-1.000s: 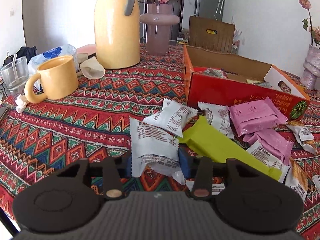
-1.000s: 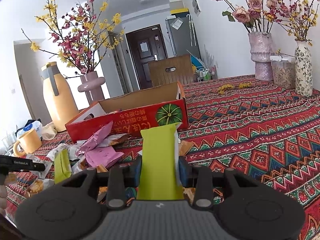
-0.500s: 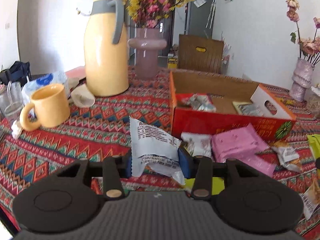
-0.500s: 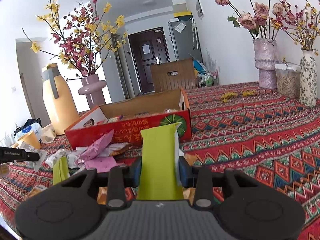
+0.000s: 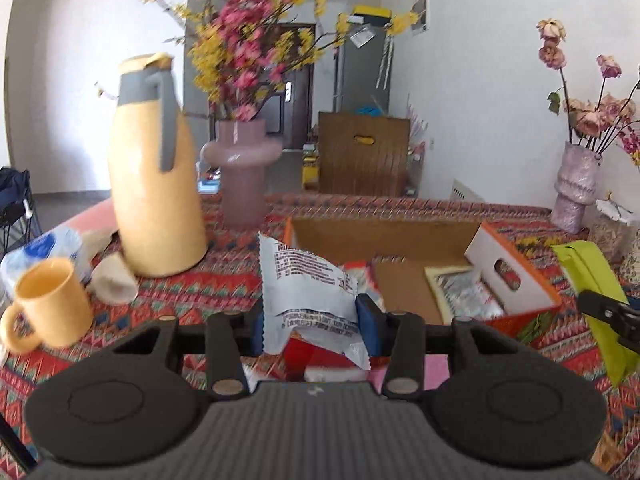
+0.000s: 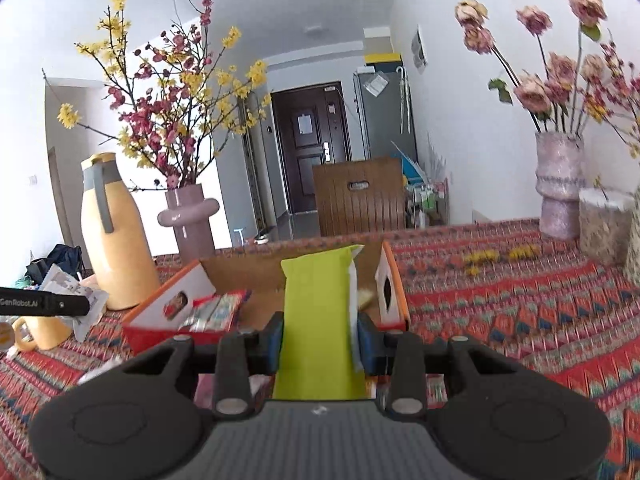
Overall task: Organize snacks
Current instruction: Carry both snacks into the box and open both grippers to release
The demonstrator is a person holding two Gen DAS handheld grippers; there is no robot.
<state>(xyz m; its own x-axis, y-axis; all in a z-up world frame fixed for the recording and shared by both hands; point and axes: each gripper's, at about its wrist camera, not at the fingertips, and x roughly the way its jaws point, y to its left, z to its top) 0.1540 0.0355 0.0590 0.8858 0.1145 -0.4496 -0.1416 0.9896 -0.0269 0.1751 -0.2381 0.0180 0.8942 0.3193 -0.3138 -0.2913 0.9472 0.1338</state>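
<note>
Here the white packet (image 5: 308, 292) sat pinched between the pads of the left tool (image 5: 310, 320), held up in the air just before the near left corner of the box (image 5: 516, 280). The green packet (image 6: 320, 320) stood upright in the right tool (image 6: 318, 340), clamped at its lower half, its top edge in line with the box's open mouth. Both tools were thus pressed onto a snack, neither spread.

The step in hand looked like the carry: two snacks lifted clear of the desk (image 6: 520, 300) and brought up to the box, none yet dropped in. Inside the box a few packets (image 5: 464, 292) already lay on the cardboard floor, with bare room left in the middle.

The next move would call for bringing each packet over the rim and above that bare patch, lowering it, then spreading the pads to let go. The right tool seemed better lined up. The jug (image 5: 156, 184) and mug (image 5: 52, 308) stood well left of the path.
</note>
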